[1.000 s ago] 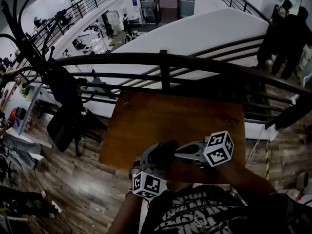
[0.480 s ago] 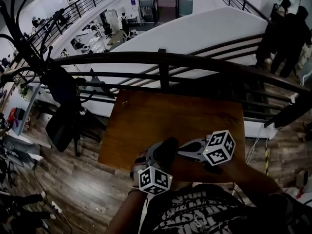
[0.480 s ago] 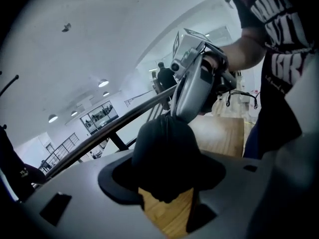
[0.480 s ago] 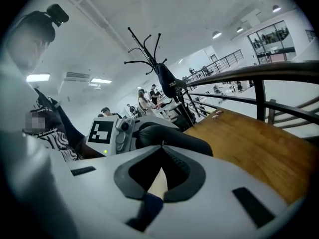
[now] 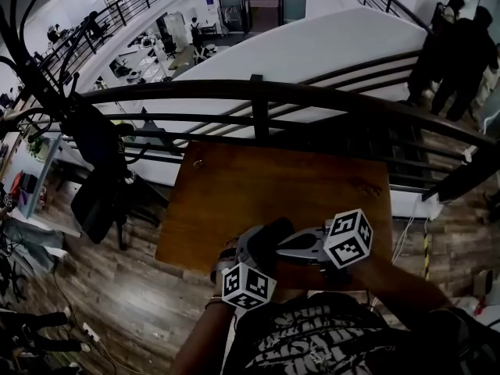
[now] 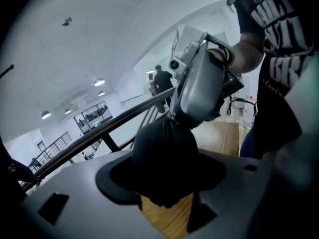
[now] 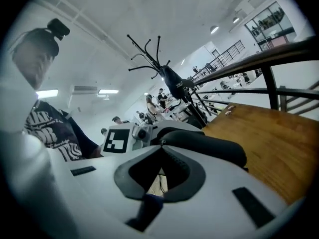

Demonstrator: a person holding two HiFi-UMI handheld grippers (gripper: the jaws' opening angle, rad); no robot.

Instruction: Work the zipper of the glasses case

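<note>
The black glasses case (image 5: 269, 237) is held over the near edge of the wooden table (image 5: 273, 178). My left gripper (image 5: 262, 248) is shut on the case across its width; its jaws have just closed a little on the case. In the left gripper view the case (image 6: 162, 153) fills the gap between the jaws. My right gripper (image 5: 287, 244) points left at the case. Its shut tips (image 6: 172, 114) pinch the small metal zipper pull (image 6: 171, 117) at the case's top end. In the right gripper view the case (image 7: 209, 146) lies just beyond the tips.
A dark metal railing (image 5: 258, 92) runs along the table's far edge, with a lower floor beyond it. A coat rack (image 5: 47, 76) hung with dark garments stands at the left. Two people (image 5: 461, 45) stand at the far right.
My left gripper with the case has shifted slightly right and tipped a little. The right gripper has kept its place at the case's end.
</note>
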